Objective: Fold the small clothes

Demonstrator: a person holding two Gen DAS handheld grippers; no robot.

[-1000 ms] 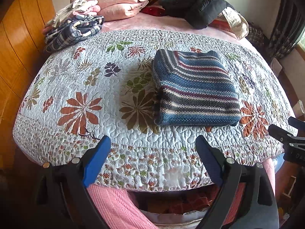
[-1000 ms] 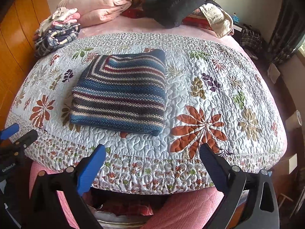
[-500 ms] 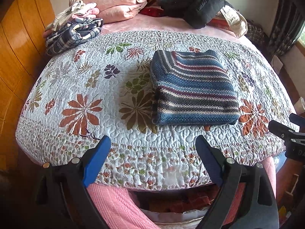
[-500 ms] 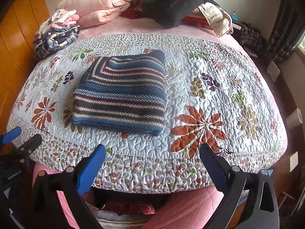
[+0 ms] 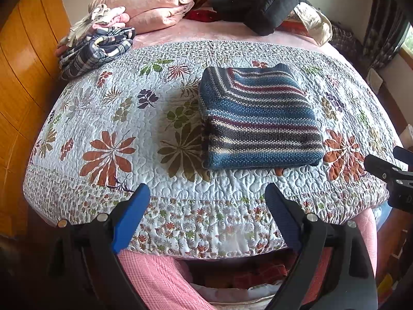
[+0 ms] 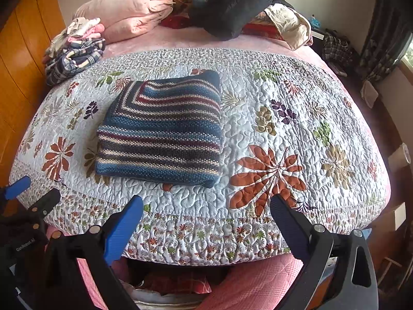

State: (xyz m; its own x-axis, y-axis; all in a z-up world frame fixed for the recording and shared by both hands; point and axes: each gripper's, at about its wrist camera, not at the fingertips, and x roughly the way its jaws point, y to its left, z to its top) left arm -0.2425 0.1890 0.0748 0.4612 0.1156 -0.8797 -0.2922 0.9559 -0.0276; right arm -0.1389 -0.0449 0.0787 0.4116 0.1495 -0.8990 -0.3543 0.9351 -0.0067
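Sweater (image 5: 259, 118) folded flat on quilt (image 5: 129, 118); stripes crosswise; neckline far end.

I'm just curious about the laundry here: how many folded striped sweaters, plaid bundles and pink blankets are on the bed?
Striped sweater: 1
Plaid bundle: 1
Pink blanket: 1
Total: 3

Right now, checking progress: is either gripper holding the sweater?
No, the folded sweater lies alone on the quilt, both grippers open short of it.
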